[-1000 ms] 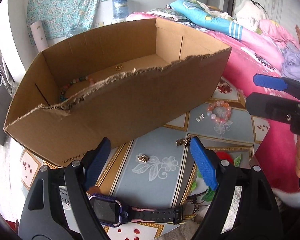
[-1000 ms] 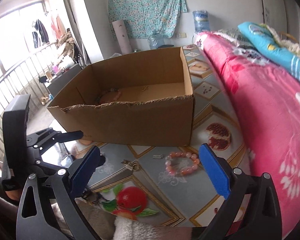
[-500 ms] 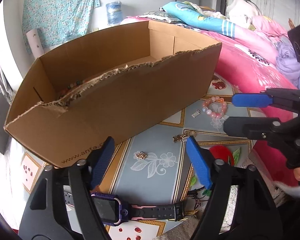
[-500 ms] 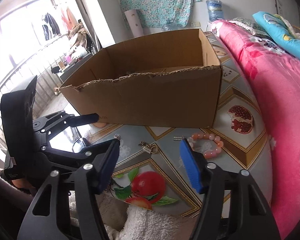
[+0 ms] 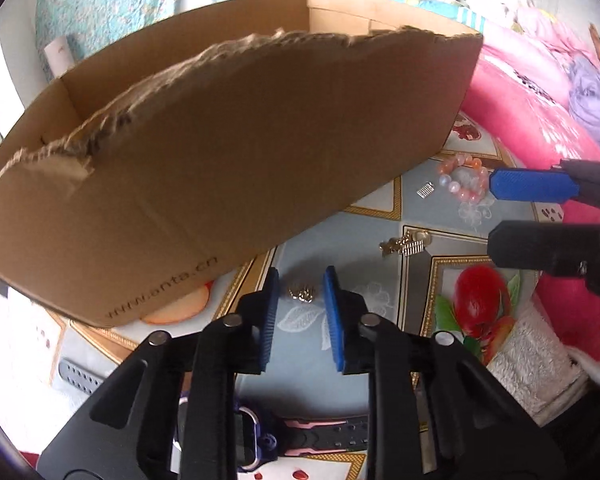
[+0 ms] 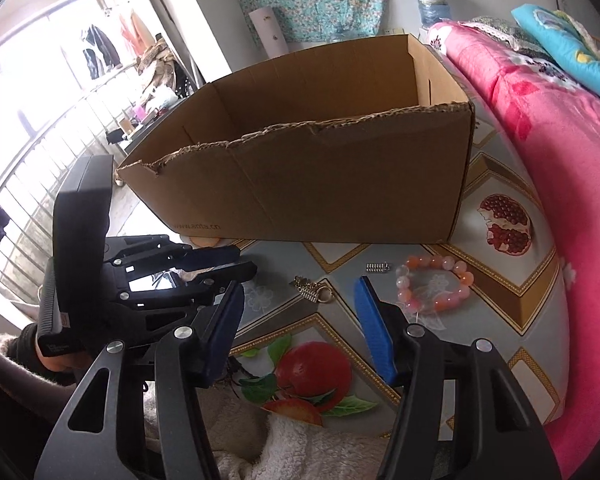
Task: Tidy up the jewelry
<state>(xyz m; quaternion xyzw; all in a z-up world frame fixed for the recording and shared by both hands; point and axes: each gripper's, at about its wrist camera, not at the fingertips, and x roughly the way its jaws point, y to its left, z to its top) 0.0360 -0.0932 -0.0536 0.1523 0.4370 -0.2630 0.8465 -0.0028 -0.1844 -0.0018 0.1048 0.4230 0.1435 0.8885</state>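
A brown cardboard box [image 5: 228, 152] [image 6: 340, 184] stands on the patterned floor mat. My left gripper [image 5: 300, 280] is low over the mat, its jaws narrowed around a small gold earring [image 5: 301, 293] without touching it. My right gripper [image 6: 300, 292] is open and empty above a gold clip piece [image 6: 310, 290] [image 5: 406, 242]. A pink bead bracelet [image 6: 434, 286] [image 5: 462, 178] and a small silver spring piece [image 6: 377, 267] [image 5: 425, 191] lie near the box's right corner. The box's inside is hidden.
A purple smartwatch with a black and pink strap [image 5: 300, 438] lies under my left gripper. A pink blanket [image 6: 560, 152] rises at the right. A white fluffy cloth [image 6: 260, 440] lies at the near edge. A railing and window [image 6: 40, 140] are at the left.
My left gripper has dropped toward the mat and its jaws have narrowed around the gold earring. My right gripper has moved lower and forward over the gold clip, its jaws slightly narrower.
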